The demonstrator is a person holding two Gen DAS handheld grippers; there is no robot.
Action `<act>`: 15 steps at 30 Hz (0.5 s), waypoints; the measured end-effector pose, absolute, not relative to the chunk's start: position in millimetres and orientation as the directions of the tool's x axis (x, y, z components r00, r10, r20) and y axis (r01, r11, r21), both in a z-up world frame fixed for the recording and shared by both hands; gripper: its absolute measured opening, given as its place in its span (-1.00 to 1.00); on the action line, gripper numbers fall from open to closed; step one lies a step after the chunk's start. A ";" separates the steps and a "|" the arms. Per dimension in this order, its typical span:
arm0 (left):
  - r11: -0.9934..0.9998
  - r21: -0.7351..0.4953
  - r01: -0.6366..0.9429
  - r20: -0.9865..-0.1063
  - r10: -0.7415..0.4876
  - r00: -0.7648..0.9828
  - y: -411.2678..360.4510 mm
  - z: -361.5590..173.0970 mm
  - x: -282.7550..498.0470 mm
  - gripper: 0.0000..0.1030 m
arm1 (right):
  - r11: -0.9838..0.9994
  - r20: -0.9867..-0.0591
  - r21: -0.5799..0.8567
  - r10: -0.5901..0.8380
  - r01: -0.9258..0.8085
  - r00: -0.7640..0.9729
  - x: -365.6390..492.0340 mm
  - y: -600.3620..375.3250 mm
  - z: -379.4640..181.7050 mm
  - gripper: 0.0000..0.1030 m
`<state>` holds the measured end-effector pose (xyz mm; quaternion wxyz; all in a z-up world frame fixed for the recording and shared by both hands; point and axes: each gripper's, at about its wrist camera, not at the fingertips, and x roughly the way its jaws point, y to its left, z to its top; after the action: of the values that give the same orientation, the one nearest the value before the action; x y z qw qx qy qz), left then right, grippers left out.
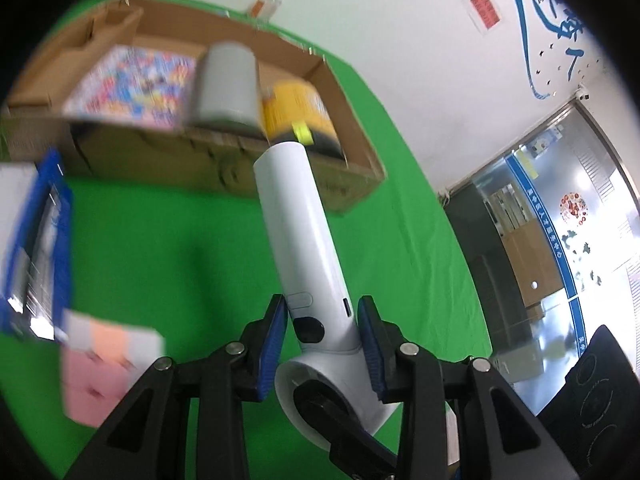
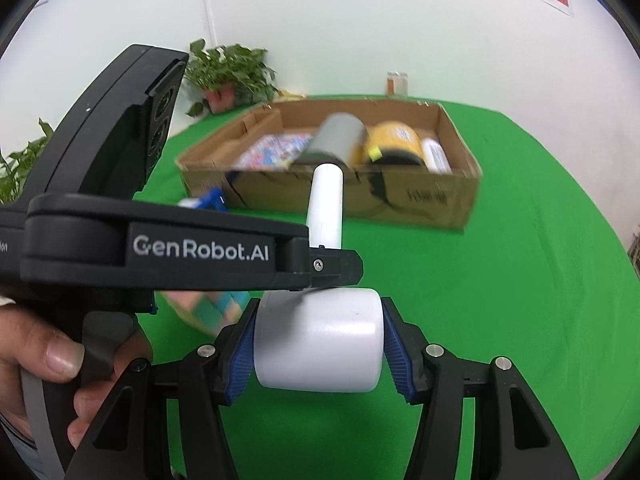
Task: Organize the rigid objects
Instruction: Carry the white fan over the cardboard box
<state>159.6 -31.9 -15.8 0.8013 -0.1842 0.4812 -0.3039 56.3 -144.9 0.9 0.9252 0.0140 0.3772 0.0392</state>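
A white hair dryer hangs above the green table, held by both grippers. In the left wrist view my left gripper (image 1: pixel 322 320) is shut on its long handle (image 1: pixel 304 232), blue pads pressing just above the round head. In the right wrist view my right gripper (image 2: pixel 319 332) is shut on the dryer's barrel-shaped head (image 2: pixel 320 340), and the handle (image 2: pixel 326 204) points away toward the cardboard box (image 2: pixel 436 204). The left gripper's black body (image 2: pixel 160 248) crosses that view from the left, with a person's hand (image 2: pixel 44 360) on its grip.
The open cardboard box (image 1: pixel 224 160) holds a colourful flat book (image 1: pixel 132 84), a grey cylinder (image 1: pixel 226 84), a yellow jar (image 1: pixel 298 110) and a white bottle (image 2: pixel 436 156). A blue box (image 1: pixel 40 248) and a pastel cube (image 1: pixel 104 368) lie on the green cloth. Potted plants (image 2: pixel 228 72) stand behind.
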 end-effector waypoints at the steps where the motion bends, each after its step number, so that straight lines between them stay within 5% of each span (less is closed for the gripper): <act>1: 0.750 -0.585 0.310 -0.656 -0.662 0.363 -27.2 -12.0 163.8 -0.33 | 0.996 -0.693 0.053 0.086 -0.068 0.716 62.6 -139.9 4.7 0.05; 15: 0.798 -0.532 0.283 -0.644 -0.598 0.477 49.9 25.3 247.3 -0.33 | 0.982 -0.692 0.117 0.185 -0.145 0.697 184.5 -69.6 39.1 0.04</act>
<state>247.3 49.9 25.3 0.8405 -0.1797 0.4389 -0.2622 184.5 -69.6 39.1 0.9208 0.0266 0.3786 0.0897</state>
